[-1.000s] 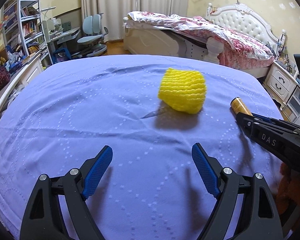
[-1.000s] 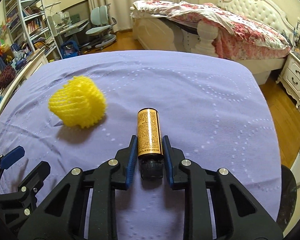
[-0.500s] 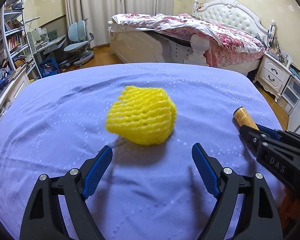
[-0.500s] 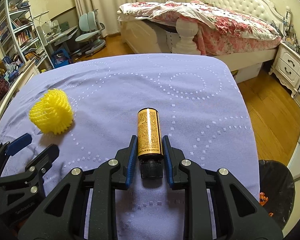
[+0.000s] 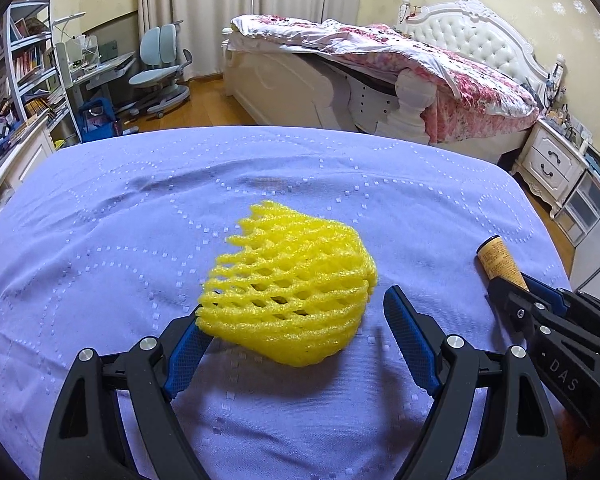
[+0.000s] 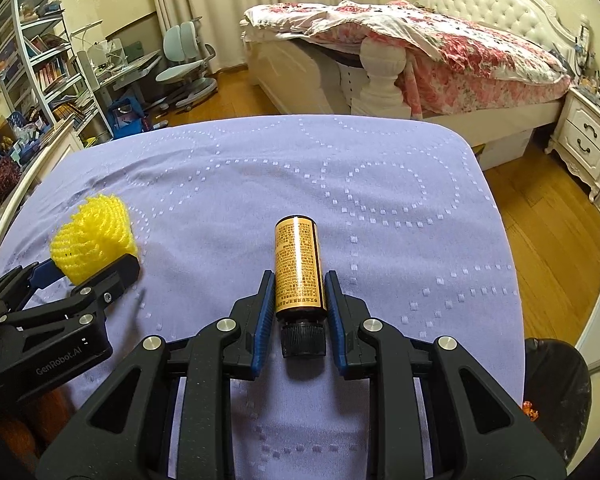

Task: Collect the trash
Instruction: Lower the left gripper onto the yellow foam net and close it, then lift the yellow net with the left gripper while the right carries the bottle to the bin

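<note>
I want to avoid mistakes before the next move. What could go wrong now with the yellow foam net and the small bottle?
1. The left gripper is closing around the yellow foam net; the soft net may squash or slip out.
2. The right gripper holds the amber bottle only near its cap end, so it might tilt or slide.
3. The black bin sits past the purple cloth edge; a drop may miss.

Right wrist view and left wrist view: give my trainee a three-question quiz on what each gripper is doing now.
1. True or false: the right gripper is clamped on the brown bottle.
2. What lies between the closing fingers of the left gripper?
A. yellow foam net
B. a cup
C. a spoon
3. What colour is the table cloth?

Key: 1 true; 2 A; 3 lilac-purple.
</note>
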